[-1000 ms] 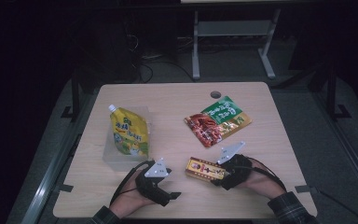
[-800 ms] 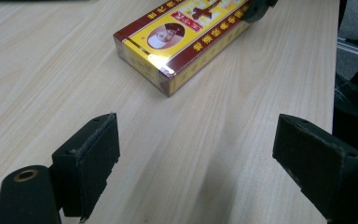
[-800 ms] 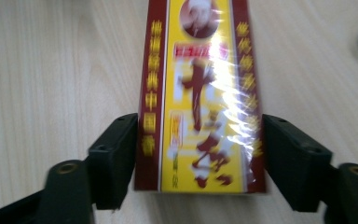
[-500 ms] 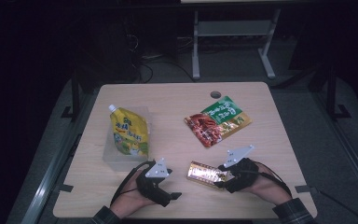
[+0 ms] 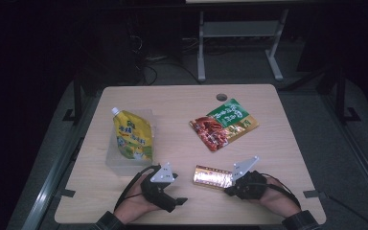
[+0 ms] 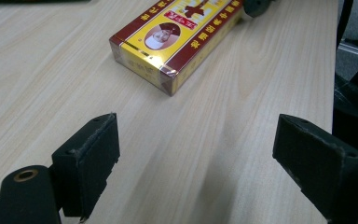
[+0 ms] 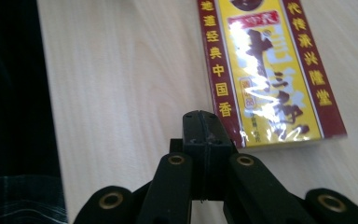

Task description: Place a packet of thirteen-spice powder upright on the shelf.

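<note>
Right gripper view: right gripper (image 7: 200, 122) has just closed its jaws empty beside the flat yellow-and-maroon cardboard box (image 7: 265, 70) lying near-centre on the table. Left gripper (image 6: 196, 154) stands wide open, empty. Judged: box not yet gripped.

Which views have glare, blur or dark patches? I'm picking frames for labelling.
High view: table lit, surroundings nearly black, the gold box shines. Right gripper view: white glare streaks over the box's yellow face blur its print; the shut right hand-held gripper is sharp. Left gripper view: evenly lit, the box is sharp, the near jaws slightly soft.
</note>
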The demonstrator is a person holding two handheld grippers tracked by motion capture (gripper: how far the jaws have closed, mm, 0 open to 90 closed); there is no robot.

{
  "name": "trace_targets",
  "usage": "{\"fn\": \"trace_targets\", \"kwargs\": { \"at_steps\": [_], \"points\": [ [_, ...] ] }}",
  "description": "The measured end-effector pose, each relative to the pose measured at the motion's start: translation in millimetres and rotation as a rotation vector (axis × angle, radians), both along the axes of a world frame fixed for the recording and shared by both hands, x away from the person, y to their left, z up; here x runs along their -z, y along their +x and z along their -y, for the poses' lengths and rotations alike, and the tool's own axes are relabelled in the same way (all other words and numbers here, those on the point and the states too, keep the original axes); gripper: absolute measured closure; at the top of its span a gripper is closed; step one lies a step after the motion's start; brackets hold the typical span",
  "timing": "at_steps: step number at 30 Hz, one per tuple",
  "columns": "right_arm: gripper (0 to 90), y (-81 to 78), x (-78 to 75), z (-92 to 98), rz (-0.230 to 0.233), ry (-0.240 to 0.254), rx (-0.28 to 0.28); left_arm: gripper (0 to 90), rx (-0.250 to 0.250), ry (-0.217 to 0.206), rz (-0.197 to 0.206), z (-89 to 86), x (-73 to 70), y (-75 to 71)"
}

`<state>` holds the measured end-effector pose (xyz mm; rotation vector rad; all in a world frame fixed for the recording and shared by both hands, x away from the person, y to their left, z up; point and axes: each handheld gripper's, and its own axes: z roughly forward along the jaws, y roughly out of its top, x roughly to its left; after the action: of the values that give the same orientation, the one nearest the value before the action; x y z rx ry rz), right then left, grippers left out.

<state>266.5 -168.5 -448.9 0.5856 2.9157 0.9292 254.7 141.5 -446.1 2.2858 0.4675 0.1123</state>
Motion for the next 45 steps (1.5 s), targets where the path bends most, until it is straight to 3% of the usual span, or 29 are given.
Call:
{"fn": "trace_targets", "kwargs": {
  "at_steps": [4, 11, 15, 21, 26, 31, 39, 45],
  "points": [
    [89.8, 10.7, 0.3, 6.9, -0.002, -0.004, 0.053, 13.9, -0.002, -0.009, -0.004, 3.1, 0.7, -0.3],
    [89.9, 38.3, 2.7, 17.0, 0.033, -0.031, 0.133, 13.8, -0.001, -0.004, 0.001, 12.2, 1.6, 1.9],
    [89.9, 38.9, -1.8, 22.1, 0.02, 0.014, 0.168, 13.8, -0.018, -0.003, 0.014, 20.3, 0.4, 6.4],
    [89.9, 40.6, -8.2, 33.7, 0.037, 0.062, 0.22, 13.8, -0.036, 0.006, 0.037, 37.1, -0.1, 23.0],
    [89.9, 45.1, -9.8, 36.2, 0.047, 0.073, 0.234, 13.8, -0.038, 0.027, 0.052, 49.8, 3.2, 39.6],
    [89.9, 48.6, -11.7, 36.8, 0.054, 0.094, 0.243, 14.0, -0.031, 0.045, 0.033, 57.0, 11.3, 52.0],
    [90.0, 55.1, -14.2, 34.2, 0.074, 0.12, 0.257, 22.1, 0.007, 0.085, 0.013, 60.0, 19.1, 58.3],
    [90.0, 62.6, -13.7, 23.7, 0.072, 0.114, 0.242, 30.1, -0.001, 0.091, 0.014, 60.5, 20.7, 59.1]
  ]
}}
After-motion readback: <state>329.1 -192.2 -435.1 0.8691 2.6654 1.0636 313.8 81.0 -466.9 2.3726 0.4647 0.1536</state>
